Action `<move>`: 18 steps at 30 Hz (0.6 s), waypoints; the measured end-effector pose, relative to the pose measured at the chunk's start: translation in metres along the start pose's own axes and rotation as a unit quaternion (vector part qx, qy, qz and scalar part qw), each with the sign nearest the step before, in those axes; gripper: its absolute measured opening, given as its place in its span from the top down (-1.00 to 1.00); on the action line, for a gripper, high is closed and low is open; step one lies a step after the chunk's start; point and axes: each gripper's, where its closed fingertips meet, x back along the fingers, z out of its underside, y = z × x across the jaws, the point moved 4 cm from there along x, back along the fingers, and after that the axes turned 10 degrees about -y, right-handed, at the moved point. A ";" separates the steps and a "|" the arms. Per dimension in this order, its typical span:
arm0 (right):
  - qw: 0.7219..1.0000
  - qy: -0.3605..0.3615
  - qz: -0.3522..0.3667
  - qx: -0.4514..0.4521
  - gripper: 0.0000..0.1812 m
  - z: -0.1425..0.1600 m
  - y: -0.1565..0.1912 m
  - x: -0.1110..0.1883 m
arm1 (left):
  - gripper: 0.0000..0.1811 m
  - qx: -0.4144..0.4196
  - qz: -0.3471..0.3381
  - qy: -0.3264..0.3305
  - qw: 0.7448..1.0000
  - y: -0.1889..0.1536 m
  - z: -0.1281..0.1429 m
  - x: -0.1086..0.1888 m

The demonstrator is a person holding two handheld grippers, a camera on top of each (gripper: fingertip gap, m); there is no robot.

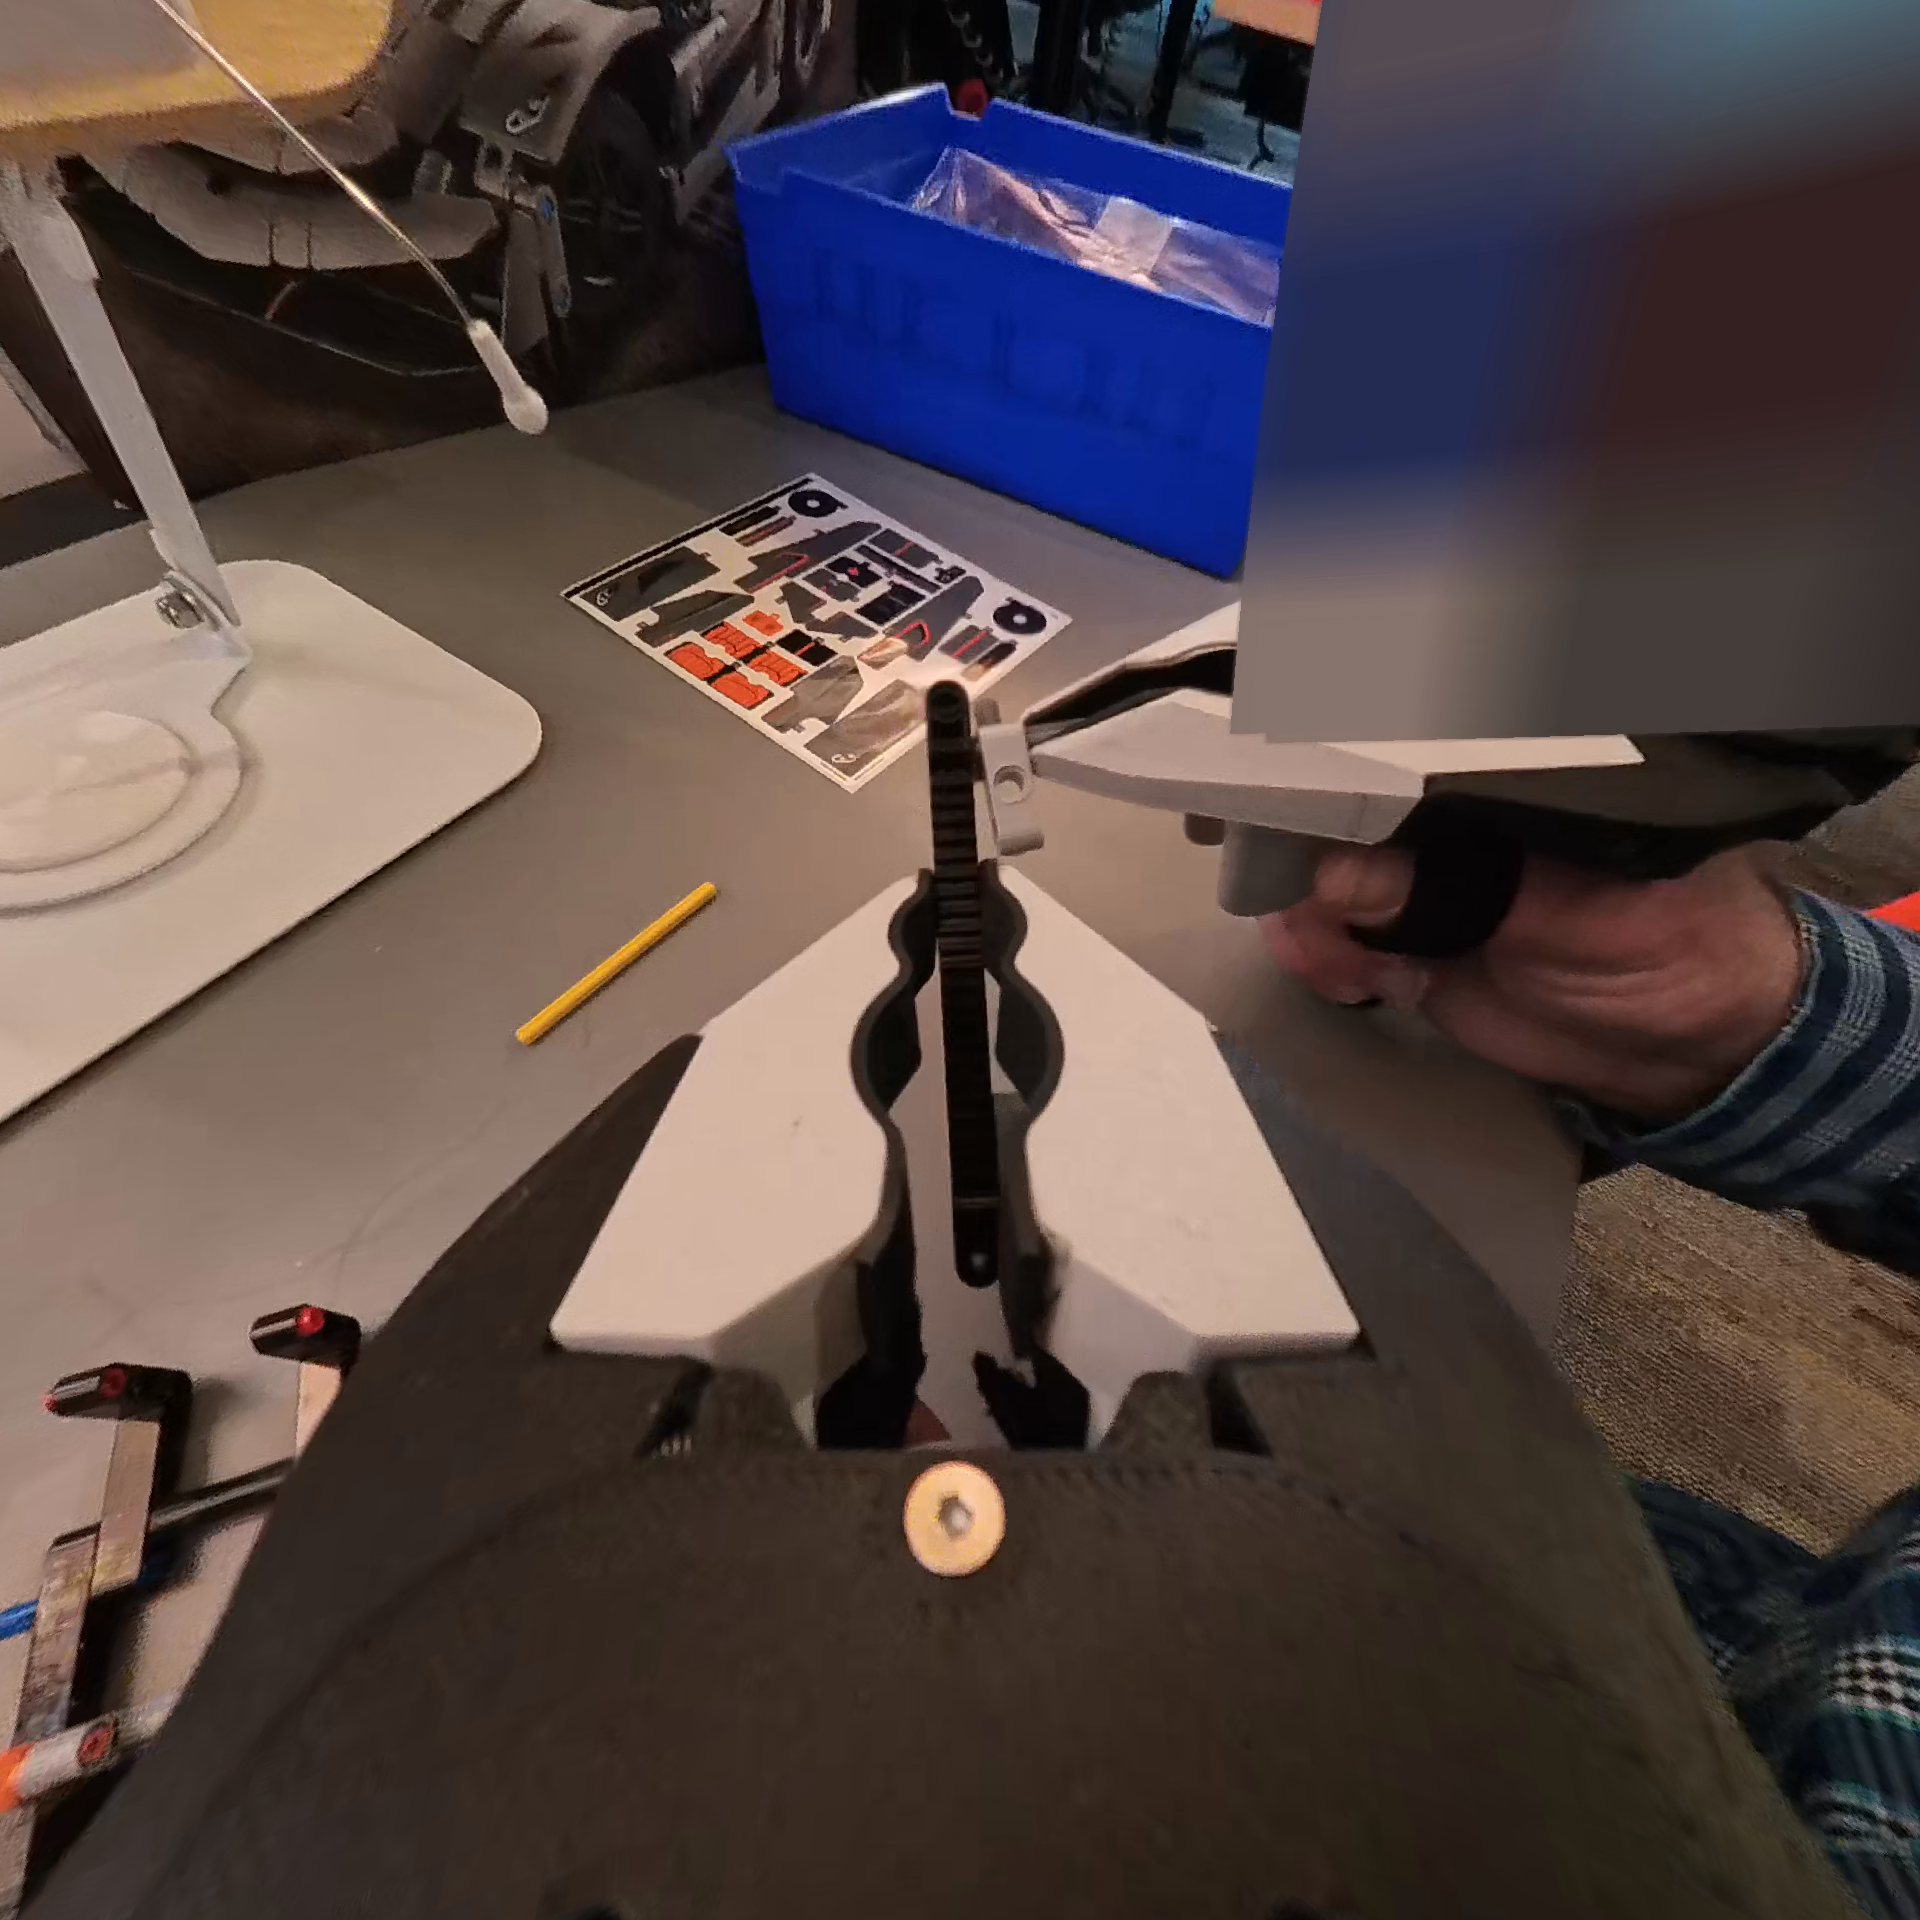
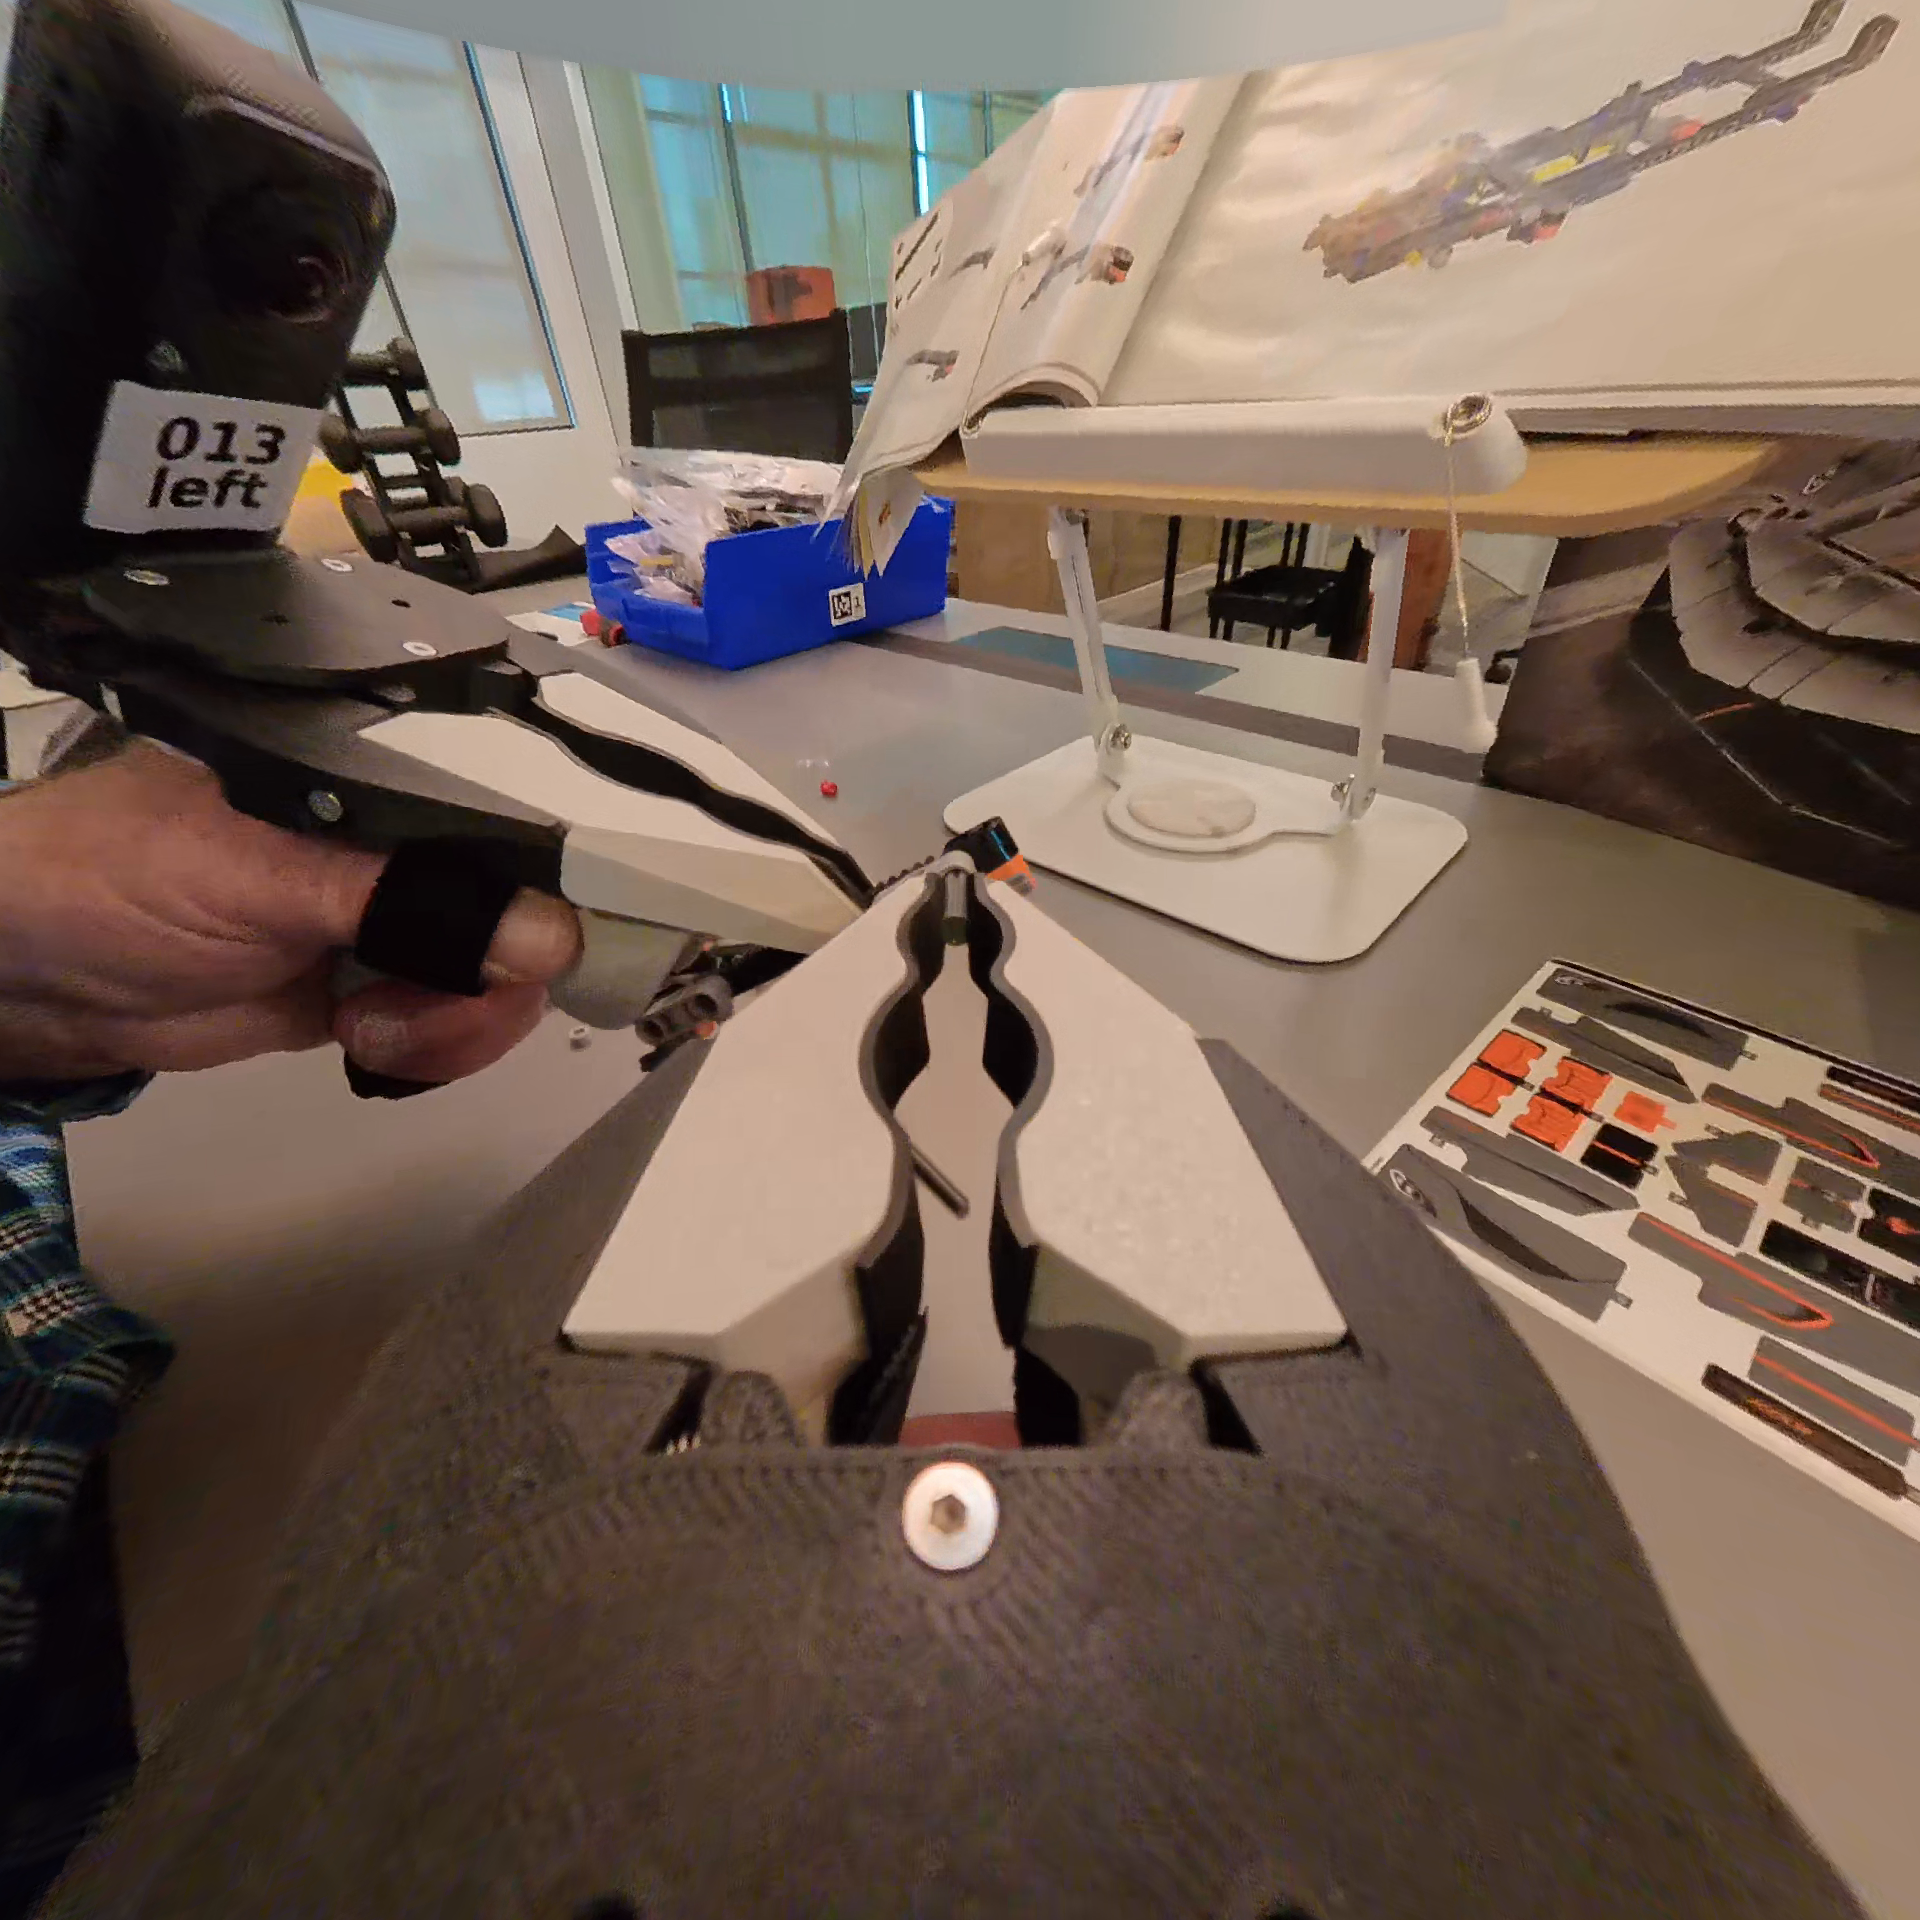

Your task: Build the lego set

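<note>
My left gripper (image 1: pixel 961 896) is shut on a long black toothed rack (image 1: pixel 961 1039), which stands up between its fingers and reaches past the tips. My right gripper (image 1: pixel 1023 750) comes in from the right. It is shut on a small light grey connector (image 1: pixel 1008 795), held against the upper part of the rack. In the right wrist view the right gripper (image 2: pixel 951 896) pinches the small piece (image 2: pixel 951 906) at its tips, and the left gripper (image 2: pixel 857 891) meets it from the left. A black and orange piece (image 2: pixel 1000 847) shows just behind the tips.
A sticker sheet (image 1: pixel 821 623) lies on the grey table, with a yellow axle (image 1: pixel 615 964) to its left. A blue bin (image 1: pixel 997 343) stands behind it. A white book stand (image 2: pixel 1205 831) holds the open manual (image 2: pixel 1351 208). A partial assembly with red pins (image 1: pixel 104 1455) lies near left. My two grippers' fingertips are within a few centimetres of each other. Between my left fingertips and the yellow axle (image 1: pixel 615 964) there is roughly 12 cm.
</note>
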 end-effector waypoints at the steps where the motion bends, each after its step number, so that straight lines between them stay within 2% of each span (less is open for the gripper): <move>1: 1.000 -0.007 -0.004 -0.001 0.99 -0.002 0.000 0.000 | 0.93 -0.003 -0.001 -0.004 1.000 -0.001 -0.002 0.000; 7: 0.999 -0.039 -0.020 -0.027 0.99 -0.010 -0.002 0.003 | 0.93 -0.014 0.002 -0.018 1.000 -0.004 -0.011 0.001; 13: 0.992 -0.070 -0.028 -0.099 0.99 -0.016 -0.004 0.003 | 0.93 -0.027 -0.006 -0.032 0.999 -0.006 -0.019 0.002; 18: 0.981 -0.093 -0.029 -0.165 0.99 -0.018 -0.006 0.003 | 0.93 -0.076 -0.028 -0.040 0.996 -0.008 -0.023 0.001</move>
